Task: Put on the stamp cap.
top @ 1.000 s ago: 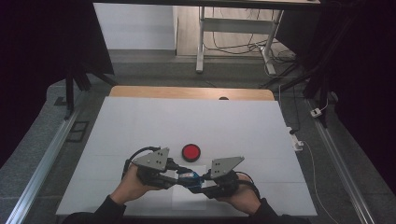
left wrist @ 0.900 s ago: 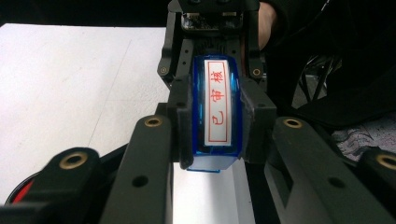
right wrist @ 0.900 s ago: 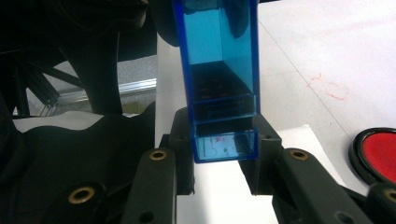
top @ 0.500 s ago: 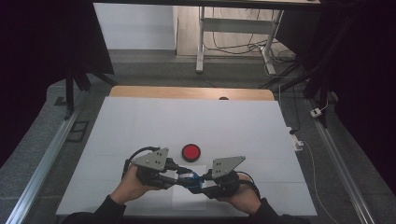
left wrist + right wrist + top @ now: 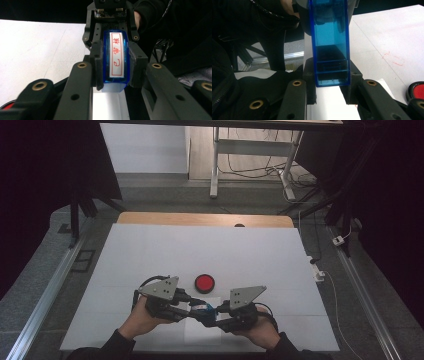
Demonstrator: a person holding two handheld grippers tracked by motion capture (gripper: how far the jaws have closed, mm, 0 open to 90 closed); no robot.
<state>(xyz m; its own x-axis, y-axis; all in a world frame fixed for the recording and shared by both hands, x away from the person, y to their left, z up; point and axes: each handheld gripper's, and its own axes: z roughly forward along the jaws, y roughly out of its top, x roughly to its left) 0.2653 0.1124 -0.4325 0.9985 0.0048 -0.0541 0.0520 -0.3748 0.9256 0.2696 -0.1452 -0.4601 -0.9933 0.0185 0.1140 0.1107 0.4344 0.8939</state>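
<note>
The blue stamp [image 5: 116, 58] is clamped from both ends: the left tool [image 5: 192, 307] holds its labelled end, the right tool [image 5: 212, 312] its clear blue body [image 5: 329, 42], above the white paper [image 5: 202, 332] on the desk [image 5: 150, 250]. Gripped by two tools at once, it may twist or pop apart if the hands pull unevenly. Just beyond the tools lies the red ink pad [image 5: 204, 282]; a slip could let the stamp drop and smear the paper.
</note>
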